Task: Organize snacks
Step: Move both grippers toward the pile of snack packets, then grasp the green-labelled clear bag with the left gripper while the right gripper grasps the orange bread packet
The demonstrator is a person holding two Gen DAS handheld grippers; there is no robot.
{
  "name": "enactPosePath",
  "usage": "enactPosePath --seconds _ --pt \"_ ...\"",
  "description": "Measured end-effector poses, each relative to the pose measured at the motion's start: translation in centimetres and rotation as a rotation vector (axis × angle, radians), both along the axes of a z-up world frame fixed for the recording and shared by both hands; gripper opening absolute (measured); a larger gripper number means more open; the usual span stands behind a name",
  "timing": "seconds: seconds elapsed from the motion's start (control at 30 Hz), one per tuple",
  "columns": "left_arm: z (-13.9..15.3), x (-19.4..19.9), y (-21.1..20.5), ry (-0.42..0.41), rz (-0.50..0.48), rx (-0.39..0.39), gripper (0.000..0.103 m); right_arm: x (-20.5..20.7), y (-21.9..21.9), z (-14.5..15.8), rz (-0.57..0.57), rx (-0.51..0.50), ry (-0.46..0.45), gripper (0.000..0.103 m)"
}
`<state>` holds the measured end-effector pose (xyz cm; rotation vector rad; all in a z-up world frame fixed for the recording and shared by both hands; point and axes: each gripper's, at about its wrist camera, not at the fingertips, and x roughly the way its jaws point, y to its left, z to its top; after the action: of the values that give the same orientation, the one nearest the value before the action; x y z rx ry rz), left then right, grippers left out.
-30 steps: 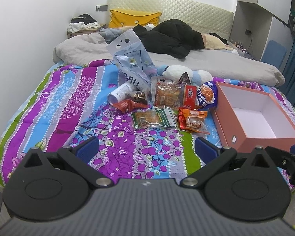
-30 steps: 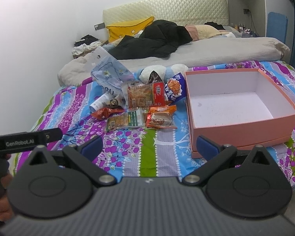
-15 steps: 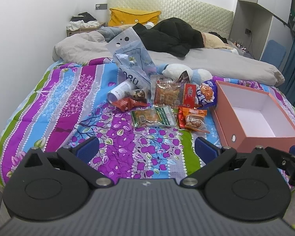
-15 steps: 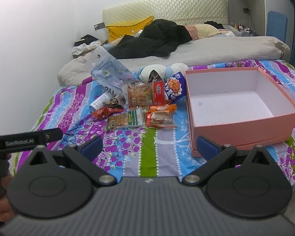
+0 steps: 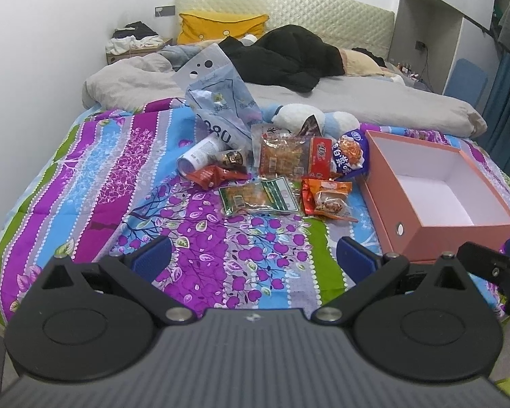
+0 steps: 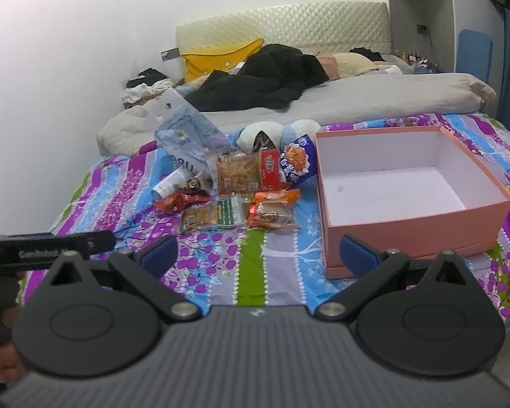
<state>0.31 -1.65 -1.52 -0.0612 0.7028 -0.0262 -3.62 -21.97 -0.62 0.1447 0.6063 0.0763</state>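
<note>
Now we hold the left gripper and the right gripper above the bedspread, both spread wide and holding nothing; the snack packets lie in a heap just left of the open pink box.

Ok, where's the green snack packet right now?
The green snack packet lies flat on the bedspread at the pile's near edge, just left of the orange packet, in both wrist views.
</note>
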Motion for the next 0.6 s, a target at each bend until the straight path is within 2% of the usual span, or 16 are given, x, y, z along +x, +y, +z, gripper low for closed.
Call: enactPosePath --seconds 0.23,0.6 --pt "-0.2 0.3 -0.2 -0.001 -0.035 -0.006 0.103 0.2 -0.7 -0.9 -0.017 0.062 0.035 0.103" --pt "-1.7 1.8 -0.6 0.033 -0.065 -0.024 0.103 0.6 -0.8 -1.5 -0.022 0.064 0.035 0.103"
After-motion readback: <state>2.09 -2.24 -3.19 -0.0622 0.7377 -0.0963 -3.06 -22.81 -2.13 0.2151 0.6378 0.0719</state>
